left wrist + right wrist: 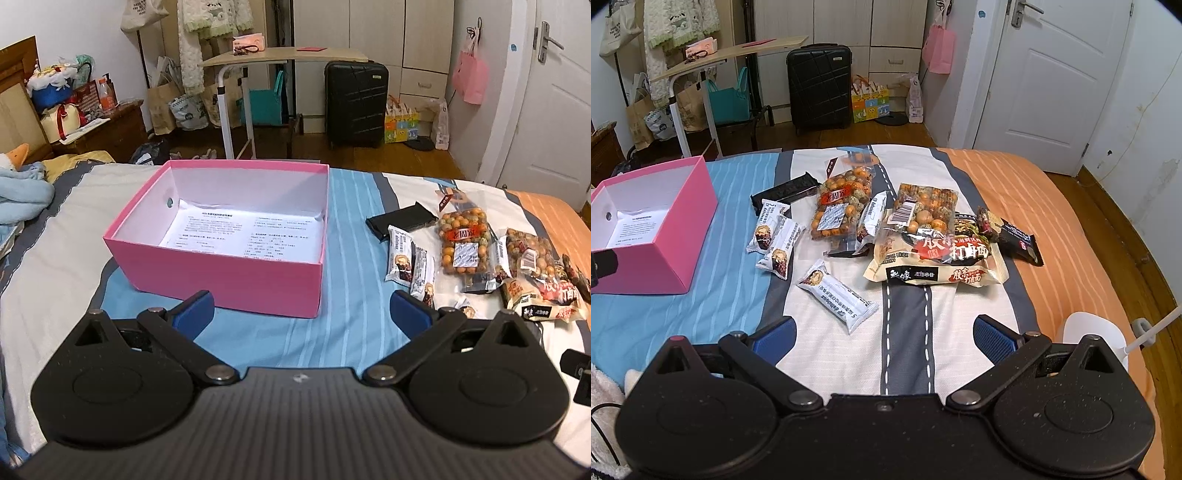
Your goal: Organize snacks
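Left gripper (pixel 301 308) hovers above the striped bedspread (pixel 351 332), jaws spread wide, nothing between the blue pads (pixel 194 312). Directly ahead of it, just past the left pad, stands the pink box (pixel 229 280), open at the top, with a printed sheet (pixel 247 232) lying flat on its floor and no snacks inside. To the right of this gripper and slightly ahead lies the group of snacks, apart from the box.

Right gripper (pixel 884 332) likewise hangs over the bedspread with jaws fully apart and empty. Closest to it, just ahead and slightly left of centre between the fingers, lies a single white wrapped bar (pixel 837 296), set diagonally. Further ahead and to the left, two more white bars (pixel 774 238) lie side by side, touching; beyond them a black packet (pixel 785 192) lies flat. Straight ahead, a clear bag of coated nuts (pixel 842 208) lies lengthwise, with another white bar (pixel 872 218) against its right edge. Ahead and to the right, a second bag of coated nuts (pixel 925 210) overlaps the top of a large beige noodle pack (pixel 938 266); a dark sachet (pixel 1021 240) sits at that pack's far right, on the orange stripe. The pink box appears at far left of this gripper, well apart from the snacks.

Beyond the bed: a black suitcase (pixel 819 85), a side table (pixel 731 53) and a white door (pixel 1049 77).
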